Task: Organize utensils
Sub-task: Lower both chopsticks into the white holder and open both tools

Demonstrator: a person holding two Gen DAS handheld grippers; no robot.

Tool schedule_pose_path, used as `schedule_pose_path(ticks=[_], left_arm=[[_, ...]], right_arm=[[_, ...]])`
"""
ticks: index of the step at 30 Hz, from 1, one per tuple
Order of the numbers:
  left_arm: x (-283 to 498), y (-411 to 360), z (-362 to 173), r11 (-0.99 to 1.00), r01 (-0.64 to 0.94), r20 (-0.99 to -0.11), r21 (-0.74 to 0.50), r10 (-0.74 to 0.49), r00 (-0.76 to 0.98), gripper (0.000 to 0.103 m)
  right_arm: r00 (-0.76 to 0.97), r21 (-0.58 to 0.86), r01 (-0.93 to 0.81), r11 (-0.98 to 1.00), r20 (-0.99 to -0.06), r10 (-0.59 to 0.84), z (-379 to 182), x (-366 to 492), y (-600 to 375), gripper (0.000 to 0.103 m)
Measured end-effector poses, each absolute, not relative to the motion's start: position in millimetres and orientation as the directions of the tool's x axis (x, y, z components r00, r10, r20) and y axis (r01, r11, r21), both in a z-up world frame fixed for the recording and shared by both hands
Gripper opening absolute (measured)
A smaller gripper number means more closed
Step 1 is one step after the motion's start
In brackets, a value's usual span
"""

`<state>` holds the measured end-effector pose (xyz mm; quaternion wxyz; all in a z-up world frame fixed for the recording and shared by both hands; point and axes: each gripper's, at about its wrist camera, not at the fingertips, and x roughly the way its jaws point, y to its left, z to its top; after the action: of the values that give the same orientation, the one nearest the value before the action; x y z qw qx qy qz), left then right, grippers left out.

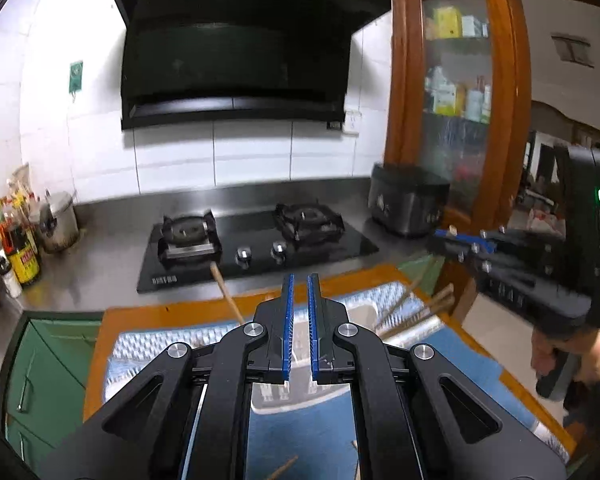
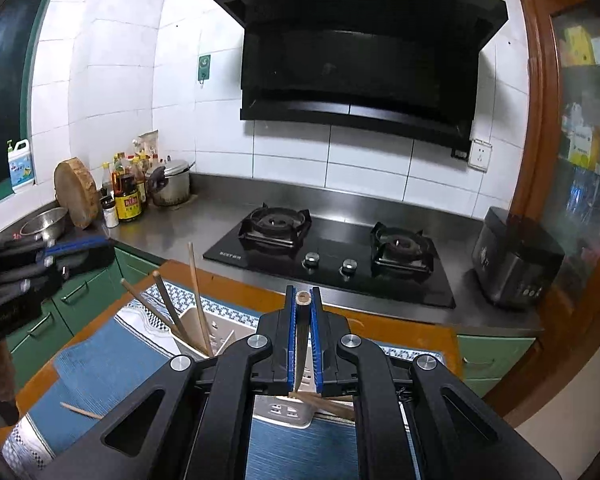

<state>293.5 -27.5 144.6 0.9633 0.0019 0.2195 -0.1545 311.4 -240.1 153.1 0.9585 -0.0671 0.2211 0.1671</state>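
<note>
right gripper (image 2: 303, 300): clamped on a single chopstick (image 2: 301, 336) that runs lengthwise between the blue pads, cut end poking out at the tips, centre of the right wrist frame

left gripper (image 1: 301, 286): pads pulled nearly together with just a thin slit between, nothing in there as far as I can see; lower middle of the left wrist frame

utensil holder (image 2: 216, 330): pale boxy caddy on the mat, lower centre of the right wrist frame, mostly tucked behind the gripper body

chopsticks in holder (image 2: 196, 296): a few wooden ones stand in it, leaning up and to the left

loose chopstick (image 2: 80, 410): lies flat on the mat, lower left of the right wrist frame, well apart from the holder

mat (image 2: 112, 356): blue woven thing with a checkered border, sitting on an orange-brown wooden table (image 2: 228, 286)

stove (image 2: 332, 260): black two-burner hob on the steel counter, mid frame, under a big black range hood (image 2: 360, 48)

other stuff: sauce bottles (image 2: 128, 192) and a metal pot (image 2: 172, 184) at mid left, dark rice cooker (image 2: 516, 256) at right
</note>
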Motion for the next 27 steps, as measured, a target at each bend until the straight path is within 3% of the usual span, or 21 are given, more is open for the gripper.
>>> schedule_pose_path(ticks=[7, 10, 11, 15, 19, 21, 27], left_arm=[[276.8, -13.8, 116.5, 0.951, 0.301, -0.468, -0.074, -0.3, 0.831, 0.01], [269.1, -5.4, 106.9, 0.955, 0.288, -0.481, -0.065, -0.283, 0.829, 0.029], [266.3, -3.7, 105.5, 0.956, 0.285, -0.482, -0.063, -0.279, 0.831, 0.04], [250.2, 9.5, 94.0, 0.959, 0.277, -0.494, -0.054, -0.266, 0.828, 0.054], [236.4, 23.9, 78.7, 0.966, 0.252, -0.52, -0.048, -0.24, 0.82, 0.056], [227.1, 32.3, 69.1, 0.97, 0.236, -0.533, -0.05, -0.226, 0.815, 0.069], [202.5, 50.2, 43.7, 0.975, 0.21, -0.57, -0.077, -0.216, 0.793, 0.073]], right_arm=[[0.841, -0.049, -0.356, 0.933, -0.451, 0.298, 153.7, 312.0, -231.4, 0.007], [0.837, -0.056, -0.351, 0.935, -0.466, 0.286, 151.8, 313.6, -230.1, 0.007], [0.84, -0.062, -0.343, 0.937, -0.466, 0.277, 151.1, 313.4, -230.4, 0.009], [0.842, -0.063, -0.333, 0.941, -0.47, 0.266, 148.9, 311.5, -234.1, 0.013], [0.847, -0.068, -0.331, 0.941, -0.461, 0.264, 150.7, 297.9, -236.5, 0.018], [0.849, -0.074, -0.334, 0.94, -0.456, 0.266, 151.2, 288.2, -236.5, 0.022], [0.826, -0.064, -0.367, 0.928, -0.481, 0.294, 135.6, 245.7, -235.1, 0.028]])
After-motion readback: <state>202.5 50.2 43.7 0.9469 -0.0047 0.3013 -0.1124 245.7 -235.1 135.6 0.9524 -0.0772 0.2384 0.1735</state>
